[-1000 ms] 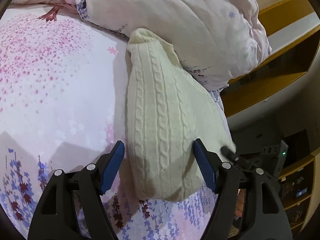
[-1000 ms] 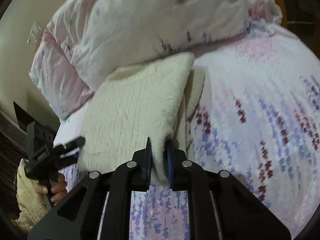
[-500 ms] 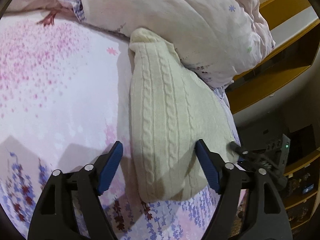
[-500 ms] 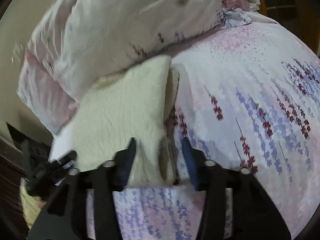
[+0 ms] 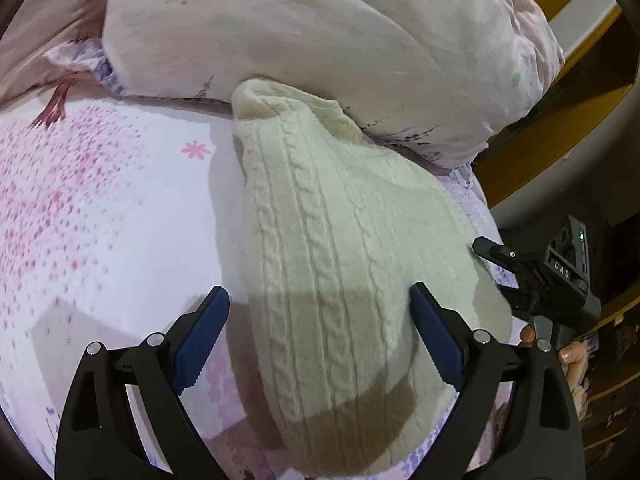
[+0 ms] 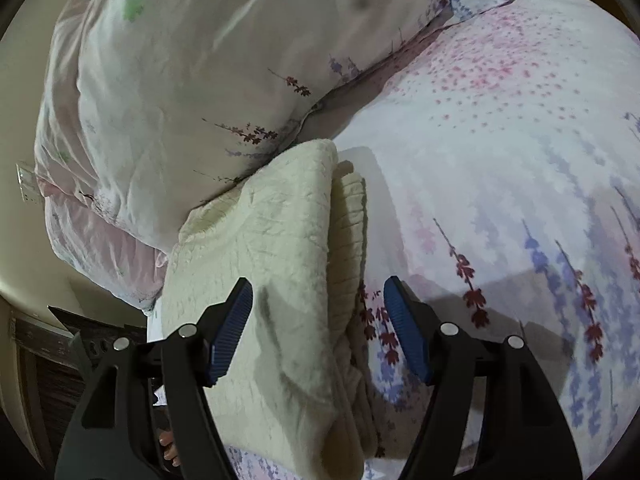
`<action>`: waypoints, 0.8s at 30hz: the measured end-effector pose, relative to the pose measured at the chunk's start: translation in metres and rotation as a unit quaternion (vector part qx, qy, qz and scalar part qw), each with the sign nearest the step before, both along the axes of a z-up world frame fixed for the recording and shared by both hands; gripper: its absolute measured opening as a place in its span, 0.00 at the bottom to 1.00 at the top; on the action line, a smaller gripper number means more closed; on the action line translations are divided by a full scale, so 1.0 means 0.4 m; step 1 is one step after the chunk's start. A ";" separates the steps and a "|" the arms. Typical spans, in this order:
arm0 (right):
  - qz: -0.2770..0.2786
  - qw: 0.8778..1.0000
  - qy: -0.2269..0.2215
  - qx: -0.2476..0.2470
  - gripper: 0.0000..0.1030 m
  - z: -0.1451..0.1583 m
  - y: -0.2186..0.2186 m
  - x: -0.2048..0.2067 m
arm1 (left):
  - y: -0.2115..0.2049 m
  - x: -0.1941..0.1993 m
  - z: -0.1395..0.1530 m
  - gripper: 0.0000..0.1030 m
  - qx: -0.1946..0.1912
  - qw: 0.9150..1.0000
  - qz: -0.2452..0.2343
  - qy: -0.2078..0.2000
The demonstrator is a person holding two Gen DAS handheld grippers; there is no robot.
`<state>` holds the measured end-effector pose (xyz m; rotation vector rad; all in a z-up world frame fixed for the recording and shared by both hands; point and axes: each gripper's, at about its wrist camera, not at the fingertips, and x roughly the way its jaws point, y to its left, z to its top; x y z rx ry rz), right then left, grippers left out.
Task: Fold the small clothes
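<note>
Sweater's (image 5: 344, 264) cable knit leftward, stacked fold edges (image 6: 348, 248) rightward.

Behind the folded sweater (image 5: 344, 248) a bulky quilt (image 5: 320, 40) presses against its far edge and blocks any approach from that side, and in the right wrist view the same quilt (image 6: 192, 80) overhangs the sweater's (image 6: 256, 280) far corner. The floral bedsheet (image 5: 112, 216) beside the sweater lies flat and open, giving free passage there (image 6: 500, 160). On the sweater's other side the bed ends just past it, with wooden shelving (image 5: 560, 92) close by
</note>
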<state>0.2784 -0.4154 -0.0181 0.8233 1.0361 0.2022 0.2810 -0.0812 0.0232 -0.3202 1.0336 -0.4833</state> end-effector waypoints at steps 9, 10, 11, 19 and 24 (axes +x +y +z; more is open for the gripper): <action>0.021 1.000 -0.009 -0.005 0.66 -0.005 0.035 0.016 | -0.027 0.031 -0.018 0.90 0.009 1.000 -0.014 0.001; 0.025 1.000 -0.011 -0.004 0.65 -0.005 0.040 0.018 | -0.032 0.034 -0.019 0.90 0.010 1.000 -0.016 0.000; 0.030 0.999 -0.011 -0.003 0.64 -0.007 0.043 0.020 | -0.037 0.037 -0.020 0.90 0.011 1.000 -0.017 -0.001; 0.042 0.999 -0.015 0.008 0.50 -0.018 0.052 0.024 | -0.067 0.051 -0.027 0.90 0.013 1.000 -0.025 -0.001; 0.047 0.999 -0.016 0.020 0.44 -0.026 0.062 0.028 | -0.082 0.059 -0.029 0.90 0.019 1.000 -0.022 -0.003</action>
